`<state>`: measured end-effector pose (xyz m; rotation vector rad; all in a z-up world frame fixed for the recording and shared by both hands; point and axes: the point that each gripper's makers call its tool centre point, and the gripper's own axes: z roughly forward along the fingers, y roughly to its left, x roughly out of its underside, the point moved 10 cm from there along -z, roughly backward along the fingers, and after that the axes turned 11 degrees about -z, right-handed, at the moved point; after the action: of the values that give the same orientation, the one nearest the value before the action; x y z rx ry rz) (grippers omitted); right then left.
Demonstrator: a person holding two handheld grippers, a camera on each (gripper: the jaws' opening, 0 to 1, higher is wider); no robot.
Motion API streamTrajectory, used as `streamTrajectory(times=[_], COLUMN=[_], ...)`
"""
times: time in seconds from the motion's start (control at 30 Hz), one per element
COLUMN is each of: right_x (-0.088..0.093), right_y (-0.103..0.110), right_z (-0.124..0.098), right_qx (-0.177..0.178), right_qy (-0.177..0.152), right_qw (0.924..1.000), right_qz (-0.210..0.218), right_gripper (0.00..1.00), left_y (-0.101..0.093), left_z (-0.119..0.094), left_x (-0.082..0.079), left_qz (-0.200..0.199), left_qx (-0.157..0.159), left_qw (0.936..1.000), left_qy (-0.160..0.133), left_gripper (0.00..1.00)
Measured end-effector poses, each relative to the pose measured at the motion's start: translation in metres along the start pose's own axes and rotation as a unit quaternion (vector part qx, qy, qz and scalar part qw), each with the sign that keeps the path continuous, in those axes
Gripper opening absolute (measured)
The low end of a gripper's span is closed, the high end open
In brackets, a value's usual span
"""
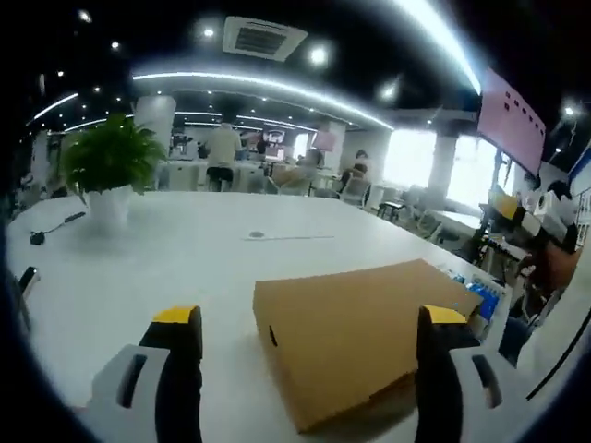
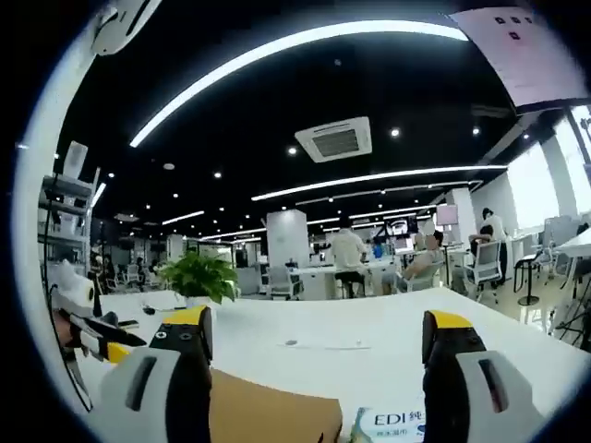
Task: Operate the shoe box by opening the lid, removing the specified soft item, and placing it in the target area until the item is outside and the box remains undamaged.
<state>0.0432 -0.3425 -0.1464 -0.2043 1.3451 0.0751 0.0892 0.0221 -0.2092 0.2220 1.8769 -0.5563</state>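
Right now we hold the left gripper (image 1: pixel 309 337) with its jaws spread wide and nothing between them, above the white table (image 1: pixel 185 254). Lower centre of the left gripper view, the brown shoe box (image 1: pixel 365 328) lies flat, lid shut. Our right gripper (image 2: pixel 319 341) is likewise spread and empty; the box's corner (image 2: pixel 272 415) shows at that view's bottom. A potted plant (image 1: pixel 109 166) stands upper left.

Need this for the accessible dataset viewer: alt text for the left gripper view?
A closed brown cardboard shoe box lies flat on a white table, between the open yellow-tipped jaws of the left gripper, which touch nothing. A potted green plant stands at the table's far left, with an open-plan office and people behind.
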Motion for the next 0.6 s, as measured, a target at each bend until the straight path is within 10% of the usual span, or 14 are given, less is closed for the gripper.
streamTrajectory(times=[0.1, 0.33, 0.6], right_x=[0.006, 0.022, 0.038], right_y=[-0.005, -0.004, 0.012], right_z=[0.001, 0.007, 0.010], right_qx=[0.000, -0.004, -0.026], right_qy=[0.013, 0.035, 0.054], right_qw=[0.9997, 0.9990, 0.9974], right_qz=[-0.021, -0.028, -0.039], right_gripper=[1.00, 0.94, 0.89], left_y=[-0.002, -0.003, -0.002], left_z=[0.002, 0.008, 0.006], left_x=[-0.003, -0.007, 0.012], left_qz=[0.011, -0.017, -0.091], left_qx=[-0.009, 0.056, 0.035], left_qw=[0.9999, 0.9922, 0.9944], left_qy=[-0.002, -0.110, -0.040], left_gripper=[0.99, 0.99, 0.99])
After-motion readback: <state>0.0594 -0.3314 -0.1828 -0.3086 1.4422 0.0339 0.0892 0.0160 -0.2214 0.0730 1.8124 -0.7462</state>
